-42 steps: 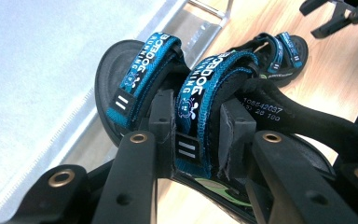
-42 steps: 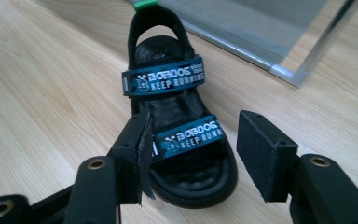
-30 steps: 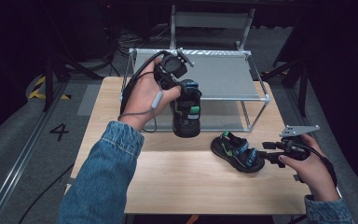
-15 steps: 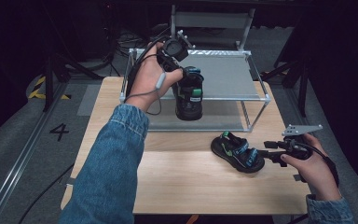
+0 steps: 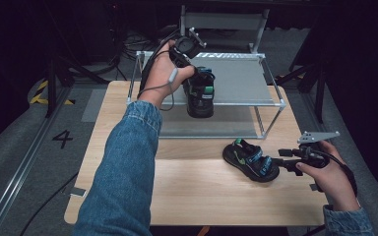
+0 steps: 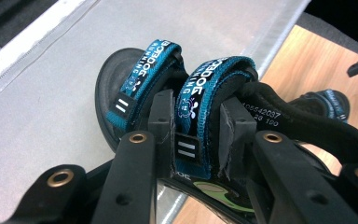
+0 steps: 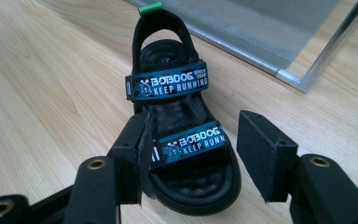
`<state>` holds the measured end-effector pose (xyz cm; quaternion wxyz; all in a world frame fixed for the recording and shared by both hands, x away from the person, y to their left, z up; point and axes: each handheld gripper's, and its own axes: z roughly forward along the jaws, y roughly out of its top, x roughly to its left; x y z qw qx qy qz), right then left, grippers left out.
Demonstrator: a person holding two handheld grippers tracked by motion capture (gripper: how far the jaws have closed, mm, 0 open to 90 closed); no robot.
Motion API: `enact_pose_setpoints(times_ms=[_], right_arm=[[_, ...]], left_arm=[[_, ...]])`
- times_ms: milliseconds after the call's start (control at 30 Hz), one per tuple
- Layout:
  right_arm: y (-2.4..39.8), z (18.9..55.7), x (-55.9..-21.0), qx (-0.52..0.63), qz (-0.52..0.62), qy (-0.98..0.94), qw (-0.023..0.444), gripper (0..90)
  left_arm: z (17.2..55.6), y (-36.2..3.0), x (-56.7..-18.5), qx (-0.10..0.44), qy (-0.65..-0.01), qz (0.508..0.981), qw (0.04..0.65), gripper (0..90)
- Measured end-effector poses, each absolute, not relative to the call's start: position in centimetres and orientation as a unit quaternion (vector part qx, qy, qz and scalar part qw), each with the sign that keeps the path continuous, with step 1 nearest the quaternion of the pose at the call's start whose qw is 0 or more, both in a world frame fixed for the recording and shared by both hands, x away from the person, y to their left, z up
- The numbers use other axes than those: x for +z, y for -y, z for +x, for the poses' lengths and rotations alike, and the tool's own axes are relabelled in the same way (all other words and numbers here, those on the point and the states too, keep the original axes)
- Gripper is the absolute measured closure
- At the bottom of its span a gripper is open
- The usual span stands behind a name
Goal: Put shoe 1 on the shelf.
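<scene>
Fingers (image 6: 161,123) of the left gripper (image 6: 198,135) are clamped on the rear teal strap of a black sandal with teal branded straps (image 6: 168,84), hanging it over the grey metal rack shelf (image 5: 241,81). Its twin sandal (image 7: 179,135) sits on the wooden tabletop (image 7: 37,88) between the right gripper's (image 7: 191,154) spread fingers, left pad touching its edge, right pad clear.

Heel of the held sandal (image 6: 200,116) behind hand-held gripper jaws, cut by bottom edge.

left gripper (image 5: 197,83): raised, jaws clamped | right gripper (image 5: 281,160): low, jaws apart
</scene>
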<state>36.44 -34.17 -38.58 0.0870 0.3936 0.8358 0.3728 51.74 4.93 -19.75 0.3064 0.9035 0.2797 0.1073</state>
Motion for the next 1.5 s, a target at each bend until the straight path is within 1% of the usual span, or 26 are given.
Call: enact_pose_setpoints(times_ms=[300,467,600,733,800,833,867,1033,1200,1400,1433,1500], right_arm=[[34.1,36.5,-38.7,0.373,0.391,-0.837,0.084,46.6],[34.4,36.5,-38.7,0.375,0.398,-0.833,0.084,46.6],[34.5,36.5,-38.7,0.374,0.399,-0.833,0.085,46.6],[34.5,36.3,-38.6,0.375,0.398,-0.833,0.087,46.6],[34.5,36.3,-38.7,0.374,0.398,-0.833,0.087,46.6],[34.5,36.3,-38.7,0.374,0.398,-0.833,0.087,46.6],[34.5,36.3,-38.7,0.372,0.399,-0.834,0.086,46.4],[34.5,36.3,-38.7,0.373,0.4,-0.833,0.085,46.3],[34.5,36.3,-38.7,0.372,0.401,-0.833,0.086,46.0],[34.3,36.2,-38.7,0.37,0.4,-0.834,0.088,45.9],[34.3,36.1,-38.7,0.37,0.399,-0.834,0.088,45.9],[34.3,36.1,-38.6,0.372,0.399,-0.834,0.086,45.8]], left_arm=[[53.0,-4.4,-21.0,0.1,-0.286,0.904,0.301,70.0],[53.4,-4.4,-21.2,0.102,-0.283,0.904,0.303,69.8],[53.7,-4.5,-21.5,0.109,-0.292,0.904,0.294,69.9],[53.8,-4.8,-21.6,0.112,-0.298,0.897,0.306,69.0],[53.7,-4.8,-21.6,0.115,-0.305,0.893,0.31,64.7],[53.7,-4.8,-21.6,0.115,-0.305,0.893,0.31,58.9],[53.5,-4.6,-21.5,0.13,-0.302,0.892,0.309,53.4],[52.7,-4.8,-20.7,0.145,-0.299,0.885,0.327,39.8],[51.2,-5.5,-19.7,0.143,-0.304,0.881,0.333,35.8],[48.9,-5.6,-18.6,0.138,-0.289,0.882,0.344,36.8],[47.9,-5.5,-18.2,0.138,-0.288,0.881,0.35,37.6],[47.0,-5.5,-18.0,0.141,-0.284,0.881,0.351,38.5]])
